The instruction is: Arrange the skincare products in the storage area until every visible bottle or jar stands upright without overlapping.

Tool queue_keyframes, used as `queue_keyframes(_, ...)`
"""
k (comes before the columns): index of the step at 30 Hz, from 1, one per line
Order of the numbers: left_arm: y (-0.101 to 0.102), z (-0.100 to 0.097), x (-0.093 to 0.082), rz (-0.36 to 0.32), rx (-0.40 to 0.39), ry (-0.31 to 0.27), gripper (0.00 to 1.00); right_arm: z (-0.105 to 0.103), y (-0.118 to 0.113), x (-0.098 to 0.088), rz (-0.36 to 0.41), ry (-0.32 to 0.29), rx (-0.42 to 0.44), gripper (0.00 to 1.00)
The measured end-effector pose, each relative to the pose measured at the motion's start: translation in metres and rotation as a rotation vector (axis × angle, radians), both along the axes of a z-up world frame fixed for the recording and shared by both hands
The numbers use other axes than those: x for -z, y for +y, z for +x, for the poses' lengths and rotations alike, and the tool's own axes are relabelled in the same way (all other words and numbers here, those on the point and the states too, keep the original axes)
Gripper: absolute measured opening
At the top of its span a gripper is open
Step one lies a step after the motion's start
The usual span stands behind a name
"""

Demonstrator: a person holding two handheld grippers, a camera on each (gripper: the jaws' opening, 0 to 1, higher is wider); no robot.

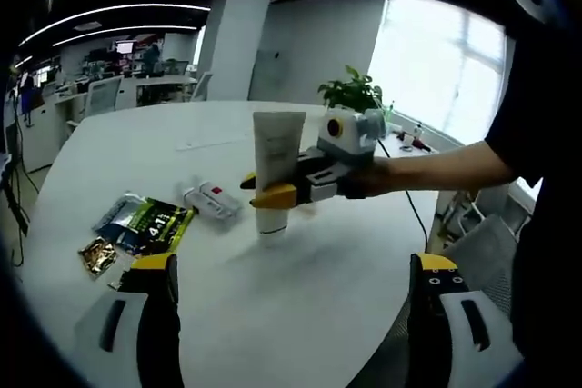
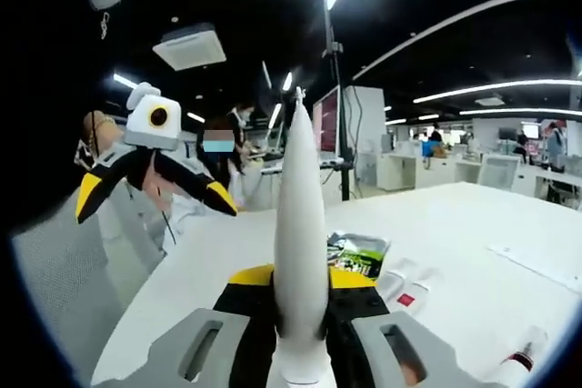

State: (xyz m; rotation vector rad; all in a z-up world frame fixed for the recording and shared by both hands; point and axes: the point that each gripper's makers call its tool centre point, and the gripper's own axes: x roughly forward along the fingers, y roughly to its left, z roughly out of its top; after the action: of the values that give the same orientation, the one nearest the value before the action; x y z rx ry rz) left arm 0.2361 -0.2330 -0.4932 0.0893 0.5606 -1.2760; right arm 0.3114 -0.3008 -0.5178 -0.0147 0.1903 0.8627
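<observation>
Gripping: right tongs (image 1: 273, 190) closed on the white tube (image 1: 275, 168), which stands cap-down on the white worktop (image 1: 300, 297).
Right gripper view: tube (image 2: 300, 252) rises between that view's own jaws.
Left tongs: (image 1: 291, 270) jaws spread wide, holding nothing, hanging above the worktop's near edge; also seen (image 2: 155, 190) raised beside a person's hand.
Nearby: green sachet (image 1: 155, 224), gold packet (image 1: 96, 255) and small white tubes (image 1: 211, 199) lying flat left of the upright tube.
Background: potted plant (image 1: 351, 93).
</observation>
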Motion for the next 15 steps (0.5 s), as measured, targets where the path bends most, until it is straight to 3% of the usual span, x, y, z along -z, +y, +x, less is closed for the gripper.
queue_keyframes(15,-0.0038,0.0012,-0.0029,-0.012,0.003,-0.004,0.99,-0.0022,-0.0047,0.0032,-0.012,0.045,0.013,0.12)
